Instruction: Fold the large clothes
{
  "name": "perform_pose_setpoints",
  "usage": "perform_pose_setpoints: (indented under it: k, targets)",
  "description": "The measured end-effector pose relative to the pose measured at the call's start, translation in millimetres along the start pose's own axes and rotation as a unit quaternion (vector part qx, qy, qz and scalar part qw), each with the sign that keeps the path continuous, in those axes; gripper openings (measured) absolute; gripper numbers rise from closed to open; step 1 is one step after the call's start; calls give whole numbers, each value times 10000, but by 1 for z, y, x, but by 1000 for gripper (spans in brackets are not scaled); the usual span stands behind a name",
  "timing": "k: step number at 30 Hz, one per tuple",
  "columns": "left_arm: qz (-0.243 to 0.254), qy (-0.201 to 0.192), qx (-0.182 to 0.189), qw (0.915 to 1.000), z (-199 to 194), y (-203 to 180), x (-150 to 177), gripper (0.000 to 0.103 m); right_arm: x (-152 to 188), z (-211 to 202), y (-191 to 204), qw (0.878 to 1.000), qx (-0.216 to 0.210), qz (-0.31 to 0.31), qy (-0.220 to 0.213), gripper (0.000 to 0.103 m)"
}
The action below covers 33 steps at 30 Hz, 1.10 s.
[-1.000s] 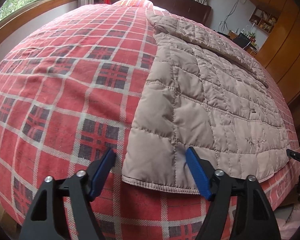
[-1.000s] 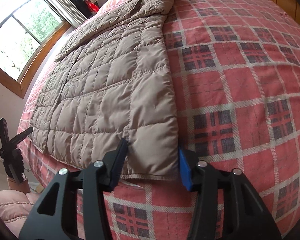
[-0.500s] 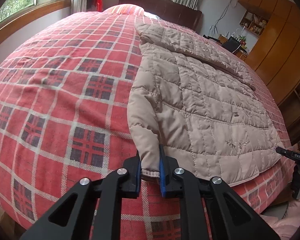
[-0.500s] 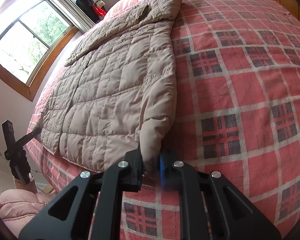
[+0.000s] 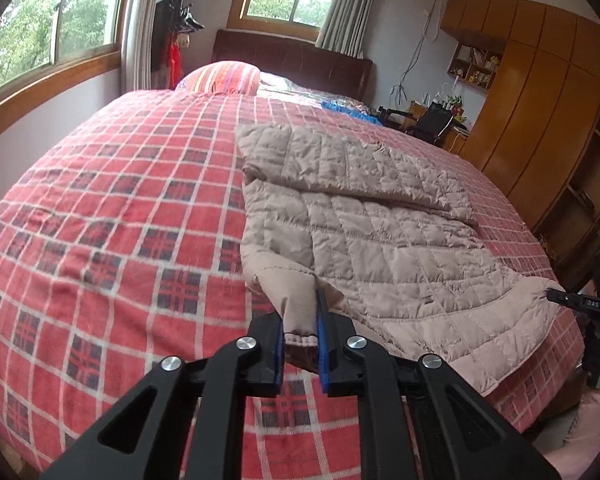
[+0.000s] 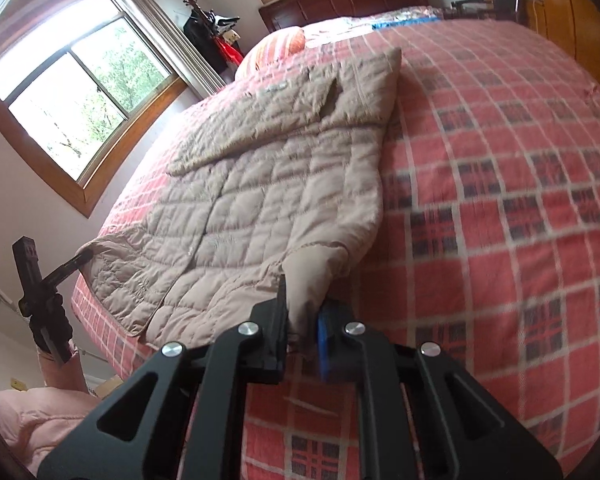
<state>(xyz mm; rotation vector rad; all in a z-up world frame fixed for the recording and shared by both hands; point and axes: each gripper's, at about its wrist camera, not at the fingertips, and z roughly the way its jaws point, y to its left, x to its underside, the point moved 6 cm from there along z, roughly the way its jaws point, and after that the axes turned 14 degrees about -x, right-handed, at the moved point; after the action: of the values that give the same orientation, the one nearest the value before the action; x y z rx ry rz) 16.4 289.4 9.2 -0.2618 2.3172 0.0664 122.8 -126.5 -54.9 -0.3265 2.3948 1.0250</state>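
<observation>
A beige quilted coat [image 5: 380, 232] lies spread on a bed with a red plaid cover [image 5: 100, 220], its sleeve folded across the far end. My left gripper [image 5: 300, 320] is shut on the coat's near left hem corner, which is bunched and lifted off the cover. In the right wrist view the same coat [image 6: 260, 200] stretches away over the plaid cover [image 6: 500, 160]. There my right gripper [image 6: 303, 320] is shut on the near right hem corner, also raised. Each view shows the other gripper at the hem's opposite end: the right gripper [image 5: 580, 304] and the left gripper [image 6: 40, 280].
A striped pillow [image 5: 220, 76] and dark headboard [image 5: 292, 56] stand at the bed's far end. Windows [image 5: 40, 24] line the left wall, with a coat rack [image 5: 176, 40] between them. Wooden wardrobes [image 5: 540, 100] fill the right side. A pink sleeve [image 6: 32, 420] shows low left.
Both grippers went from open around the hem corners to shut on them. They have since risen, lifting the corners off the bed.
</observation>
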Motion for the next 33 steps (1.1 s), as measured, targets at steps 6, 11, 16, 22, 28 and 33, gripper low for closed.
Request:
perform_pose_setpoints:
  k: [6,11,16,22,28,33]
  targets:
    - [-5,-292,-40,9996,18,-6,-69,13,-66,-1,8,9998,73,-186,-66,10]
    - [-161,-430,-221,9987,54,-8,-128,13,-137,16,-5,9998,159,-64,-46,10]
    - [-490,-374,-272,9977,104,-4,-180,13,-195,40,-27,9996,177,197,-14,10]
    - [-676,-97,-563,9961,181,-4,-224,13,-256,80,-63,9981,298,538,19,10]
    - [-748,441,-774,9932,263,-2,-240,13,-286,130,-114,9930,415,1068,272,10]
    - [-726,677,-956,9905,309,-1,-241,13,-295,166,-148,9877,476,1418,457,10]
